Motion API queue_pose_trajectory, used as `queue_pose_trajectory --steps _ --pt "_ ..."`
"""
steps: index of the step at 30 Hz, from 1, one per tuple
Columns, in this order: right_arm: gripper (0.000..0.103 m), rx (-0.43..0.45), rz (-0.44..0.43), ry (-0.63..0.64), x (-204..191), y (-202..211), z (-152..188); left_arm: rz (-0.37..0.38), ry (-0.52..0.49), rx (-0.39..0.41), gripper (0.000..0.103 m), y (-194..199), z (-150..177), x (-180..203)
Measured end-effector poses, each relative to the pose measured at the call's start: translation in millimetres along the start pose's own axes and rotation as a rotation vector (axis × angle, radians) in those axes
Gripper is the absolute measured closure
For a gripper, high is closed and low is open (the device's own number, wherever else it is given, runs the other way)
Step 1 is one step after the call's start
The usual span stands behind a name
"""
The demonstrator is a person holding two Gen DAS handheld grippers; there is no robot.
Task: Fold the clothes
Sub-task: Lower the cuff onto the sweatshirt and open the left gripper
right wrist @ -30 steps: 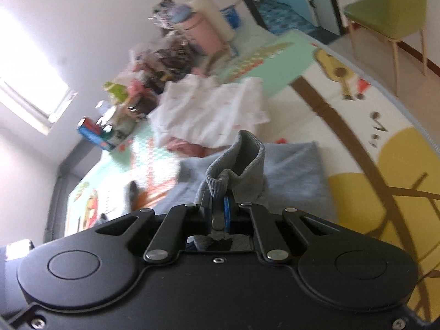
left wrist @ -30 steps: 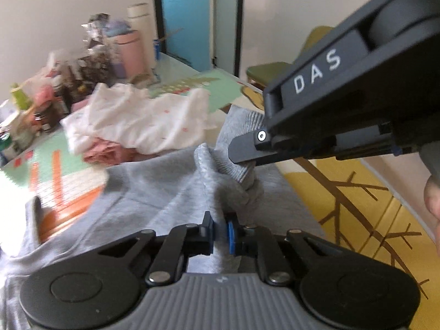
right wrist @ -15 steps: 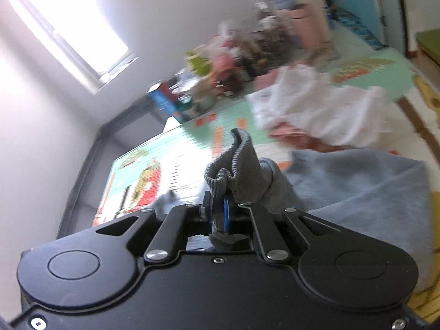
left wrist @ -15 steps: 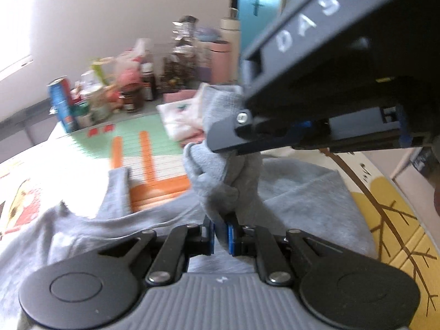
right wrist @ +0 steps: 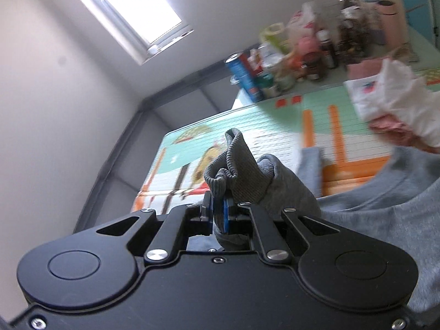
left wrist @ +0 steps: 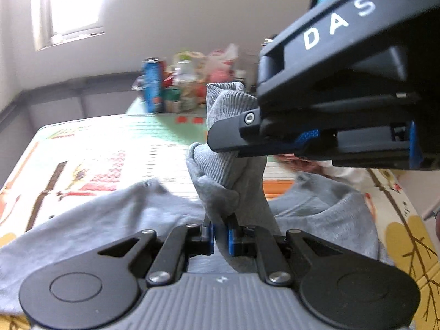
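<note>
A grey sweatshirt (left wrist: pixel 110 220) lies spread on the patterned table; it also shows in the right wrist view (right wrist: pixel 385 214). My left gripper (left wrist: pixel 220 236) is shut on a bunched fold of its sleeve and holds it above the table. My right gripper (right wrist: pixel 218 214) is shut on the sleeve's ribbed cuff (right wrist: pixel 233 162). In the left wrist view the right gripper (left wrist: pixel 233 140) sits just above and right of the left one, with the cuff (left wrist: pixel 225 101) sticking up past it. Both hold the same sleeve, lifted.
A pile of white and pink clothes (right wrist: pixel 396 110) lies at the right of the table. Bottles, cans and jars (right wrist: pixel 302 55) crowd the far edge; a blue can (left wrist: pixel 152 85) stands there. The patterned mat (left wrist: pixel 90 159) covers the table. A wall lies beyond.
Both grippers have swung left together with the sleeve held. The view has turned from the door and clothes pile toward the window and the table's left end.
</note>
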State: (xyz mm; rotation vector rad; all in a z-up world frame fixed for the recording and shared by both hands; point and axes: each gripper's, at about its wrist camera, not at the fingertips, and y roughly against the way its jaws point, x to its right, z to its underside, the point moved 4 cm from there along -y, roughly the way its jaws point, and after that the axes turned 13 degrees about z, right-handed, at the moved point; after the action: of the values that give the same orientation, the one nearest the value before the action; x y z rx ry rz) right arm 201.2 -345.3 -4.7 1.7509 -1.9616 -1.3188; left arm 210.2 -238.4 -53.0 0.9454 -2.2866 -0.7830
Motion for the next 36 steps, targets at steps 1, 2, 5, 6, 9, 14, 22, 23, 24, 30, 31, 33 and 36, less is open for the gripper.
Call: queue_pose_trajectory --steps 1,2,5,6,9,14,22,23,24,30,31,33,36 --pt "0.096 -0.008 -0.011 0.006 -10.2 -4.3 3.1 -0.009 0.008 0.002 0.092 4.3 2.2 -8.4" --pt "0.096 -0.017 -0.022 0.011 -20.5 -8.6 6.3 -0.021 0.015 0.004 0.092 8.2 4.6 -17.3" --pt "0.096 -0.039 -0.046 0.027 -46.1 -21.4 17.4 -0.046 0.051 0.005 0.092 17.5 12.0 -42.1" --pt "0.096 -0.047 -0.047 0.033 -52.2 -25.6 21.2 -0.049 0.060 -0.001 0.092 19.5 15.0 -48.4" --pt "0.096 -0.070 -0.047 0.053 -70.2 -38.2 32.6 -0.058 0.083 -0.025 0.090 23.2 24.4 -66.0" --pt "0.092 -0.125 0.020 0.108 -78.3 -65.1 55.0 -0.060 0.125 -0.097 0.079 15.3 46.4 -86.6" --pt "0.076 -0.169 0.033 0.067 -69.8 -76.5 64.5 -0.086 0.156 -0.136 0.056 17.3 70.4 -102.6" --pt "0.076 -0.165 0.029 0.060 -68.7 -75.1 63.3 -0.088 0.157 -0.134 0.055 19.8 70.6 -103.8" --pt "0.076 -0.162 0.026 0.053 -67.6 -74.2 58.7 -0.089 0.157 -0.133 0.052 22.5 70.8 -105.0" --pt "0.074 -0.125 0.010 0.050 -68.4 -62.1 45.7 -0.123 0.148 -0.116 0.050 39.5 69.7 -107.0" --pt "0.068 -0.121 0.012 0.050 -68.2 -60.3 44.8 -0.132 0.151 -0.109 0.050 40.5 67.7 -108.6" --pt "0.067 -0.114 0.014 0.051 -67.9 -57.1 43.6 -0.137 0.166 -0.097 0.049 46.0 66.3 -112.6" --pt "0.067 -0.107 0.018 0.058 -66.6 -52.5 43.7 -0.155 0.169 -0.085 0.049 54.2 64.6 -115.4"
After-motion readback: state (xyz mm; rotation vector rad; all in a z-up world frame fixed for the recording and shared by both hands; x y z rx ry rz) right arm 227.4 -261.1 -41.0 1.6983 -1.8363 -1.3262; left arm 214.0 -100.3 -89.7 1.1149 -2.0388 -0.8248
